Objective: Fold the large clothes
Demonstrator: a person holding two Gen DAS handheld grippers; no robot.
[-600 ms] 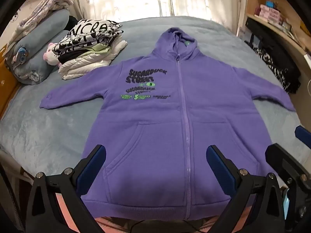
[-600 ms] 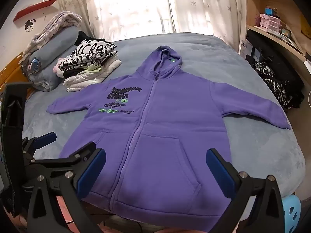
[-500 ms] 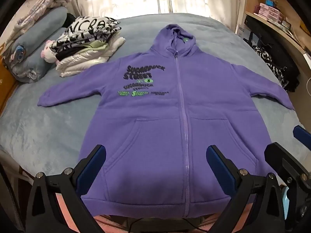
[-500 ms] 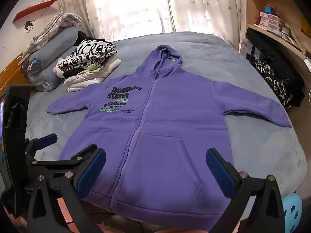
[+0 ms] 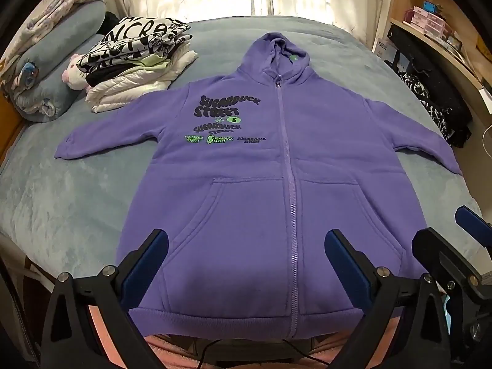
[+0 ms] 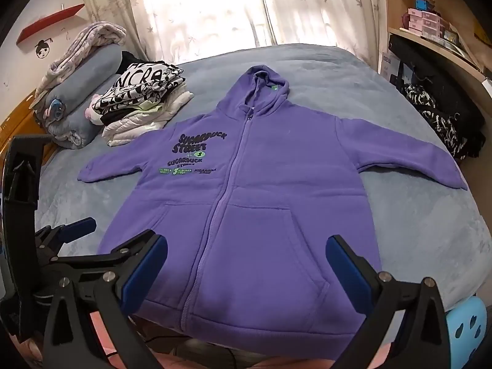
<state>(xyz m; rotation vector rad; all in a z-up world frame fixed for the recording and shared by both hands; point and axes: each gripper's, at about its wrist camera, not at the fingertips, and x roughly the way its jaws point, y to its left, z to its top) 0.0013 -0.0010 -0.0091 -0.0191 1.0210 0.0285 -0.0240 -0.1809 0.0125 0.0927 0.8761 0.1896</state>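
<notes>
- Left wrist view: purple hoodie (image 5: 276, 184) is lying flat mid-frame, above the left gripper (image 5: 246, 258), jaws gaping wide, empty.
- Right wrist view: right gripper (image 6: 246, 261) is hovering wide-open at the frame's bottom, hoodie hem beneath.

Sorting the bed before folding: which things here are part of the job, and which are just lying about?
Job: purple hoodie, left gripper, right gripper, both open.

Lying about: folded clothes pile, rolled blankets, black bag, shelf boxes.

Left claw (image 5: 246, 258) and right claw (image 6: 246, 259) both gape wide, tilted downward, holding nothing
</notes>
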